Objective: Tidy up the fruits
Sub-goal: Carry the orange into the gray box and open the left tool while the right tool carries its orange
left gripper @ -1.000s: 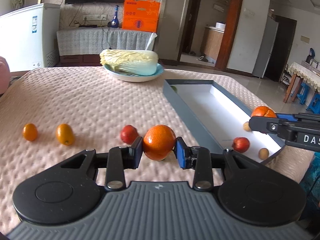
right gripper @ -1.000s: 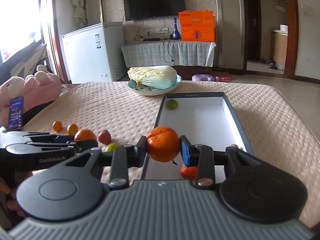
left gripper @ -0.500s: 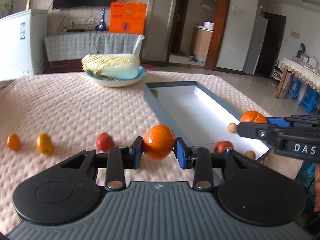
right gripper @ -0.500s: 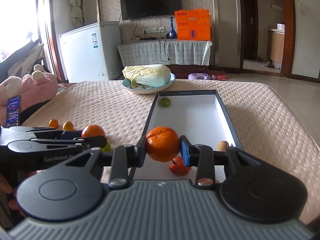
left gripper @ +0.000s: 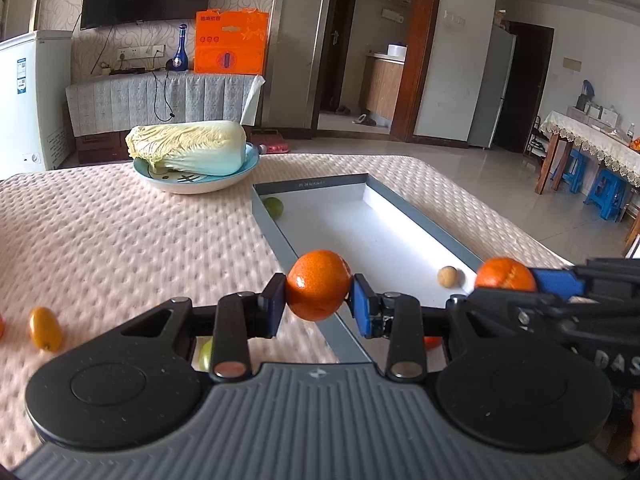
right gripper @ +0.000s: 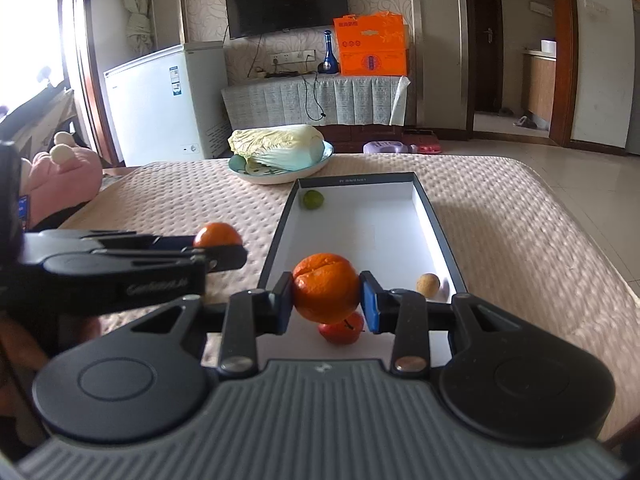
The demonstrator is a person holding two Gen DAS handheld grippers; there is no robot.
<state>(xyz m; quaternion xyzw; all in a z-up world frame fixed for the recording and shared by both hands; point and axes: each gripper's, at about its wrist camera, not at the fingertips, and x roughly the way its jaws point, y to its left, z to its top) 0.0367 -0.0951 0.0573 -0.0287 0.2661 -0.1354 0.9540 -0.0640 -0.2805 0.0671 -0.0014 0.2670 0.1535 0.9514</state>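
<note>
My left gripper [left gripper: 319,304] is shut on an orange mandarin [left gripper: 318,284], held above the left rim of the grey tray [left gripper: 280,236]. The right gripper [right gripper: 326,300] is shut on another mandarin [right gripper: 326,286] over the tray's [right gripper: 440,224] near end. Each gripper shows in the other's view, the right one [left gripper: 508,284] at the right edge, the left one [right gripper: 220,246] at the left. Inside the tray lie a green lime [right gripper: 313,199], a small tan fruit [right gripper: 427,282] and a red fruit [right gripper: 342,330].
A plate with a Chinese cabbage [left gripper: 188,152] stands behind the tray. A small orange kumquat [left gripper: 45,328] lies on the pink cloth at left, a green fruit [left gripper: 205,354] shows under my left gripper. A pink plush toy [right gripper: 64,172] sits at the far left.
The left gripper has carried its mandarin rightwards, from over the cloth to the tray's left rim. The right gripper has barely shifted, still over the tray.
</note>
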